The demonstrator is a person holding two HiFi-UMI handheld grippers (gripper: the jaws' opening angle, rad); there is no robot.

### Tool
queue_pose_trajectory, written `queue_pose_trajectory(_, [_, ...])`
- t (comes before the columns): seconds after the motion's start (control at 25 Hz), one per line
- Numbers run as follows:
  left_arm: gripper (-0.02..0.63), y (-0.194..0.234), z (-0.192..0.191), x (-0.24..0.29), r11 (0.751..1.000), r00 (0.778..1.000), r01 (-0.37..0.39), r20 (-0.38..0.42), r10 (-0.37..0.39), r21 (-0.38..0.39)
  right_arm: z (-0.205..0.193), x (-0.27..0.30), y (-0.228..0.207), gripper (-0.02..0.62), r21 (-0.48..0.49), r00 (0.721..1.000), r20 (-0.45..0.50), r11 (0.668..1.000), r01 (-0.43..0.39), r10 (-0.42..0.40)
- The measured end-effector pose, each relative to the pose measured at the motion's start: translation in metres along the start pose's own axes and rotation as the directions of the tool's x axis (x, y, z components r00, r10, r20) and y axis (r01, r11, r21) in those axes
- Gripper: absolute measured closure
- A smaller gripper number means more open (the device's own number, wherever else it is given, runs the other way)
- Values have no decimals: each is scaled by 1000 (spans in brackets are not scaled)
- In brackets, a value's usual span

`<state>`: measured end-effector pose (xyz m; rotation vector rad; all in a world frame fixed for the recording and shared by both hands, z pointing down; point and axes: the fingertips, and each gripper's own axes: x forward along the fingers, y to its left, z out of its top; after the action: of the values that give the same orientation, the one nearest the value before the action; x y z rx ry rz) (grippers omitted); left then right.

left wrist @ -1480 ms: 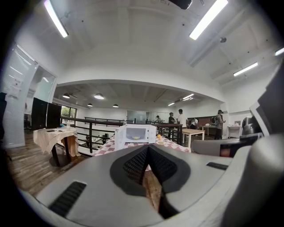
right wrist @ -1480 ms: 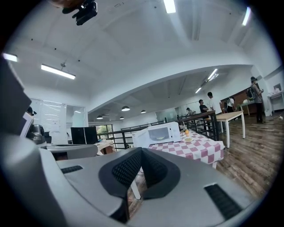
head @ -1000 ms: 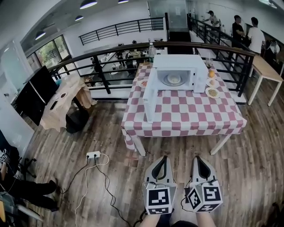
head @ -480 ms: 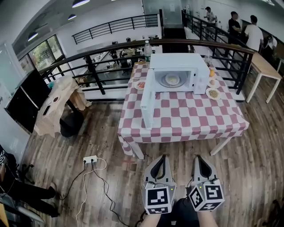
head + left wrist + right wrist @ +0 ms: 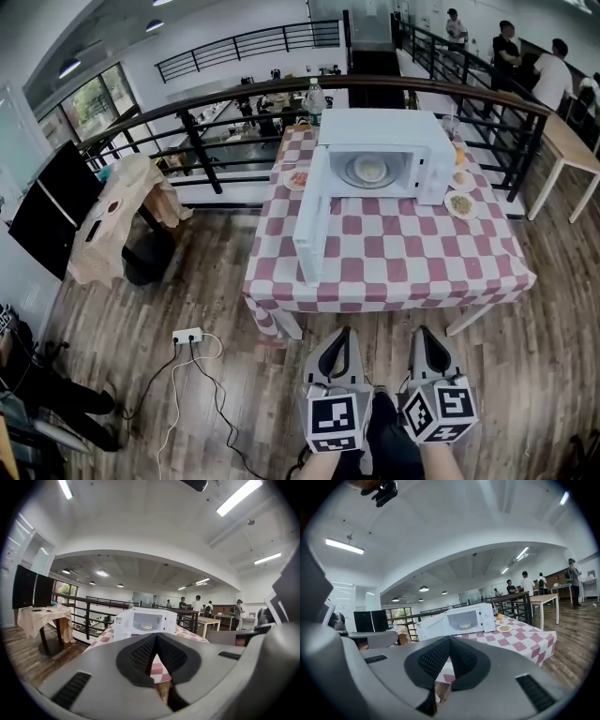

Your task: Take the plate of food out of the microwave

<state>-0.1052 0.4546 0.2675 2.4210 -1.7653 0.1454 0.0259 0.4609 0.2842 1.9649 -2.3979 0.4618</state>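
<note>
Head view: left tool (image 5: pixel 344 334) and right tool (image 5: pixel 421 333) pinched closed, empty. Best to advance toward 12 o'clock, then spread one wide before reaching the round white plate of food (image 5: pixel 369 170) inside the open white microwave (image 5: pixel 380 131).

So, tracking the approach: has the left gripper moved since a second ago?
Yes, forward: the strip of floor between the left gripper and the near edge of the table is narrower than a second ago.
</note>
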Motion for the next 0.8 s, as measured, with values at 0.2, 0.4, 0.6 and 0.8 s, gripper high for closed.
queue_pose_trajectory(0.2, [592, 0, 7, 49, 1000, 1000, -13, -7, 13, -2, 13, 43, -25, 598, 7, 1000, -12, 1000, -11, 11])
queue_pose_trajectory(0.4, [592, 0, 17, 97, 999, 999, -38, -12, 38, -6, 30, 87, -49, 598, 14, 999, -21, 999, -31, 31])
queue_pose_trajectory(0.6, [592, -2, 24, 145, 998, 998, -57, -11, 57, 0, 45, 131, -71, 598, 21, 998, -17, 998, -58, 58])
queue_pose_trajectory(0.8, [592, -7, 34, 184, 998, 998, -62, -2, 62, 8, 58, 167, -88, 598, 18, 996, -16, 996, -83, 83])
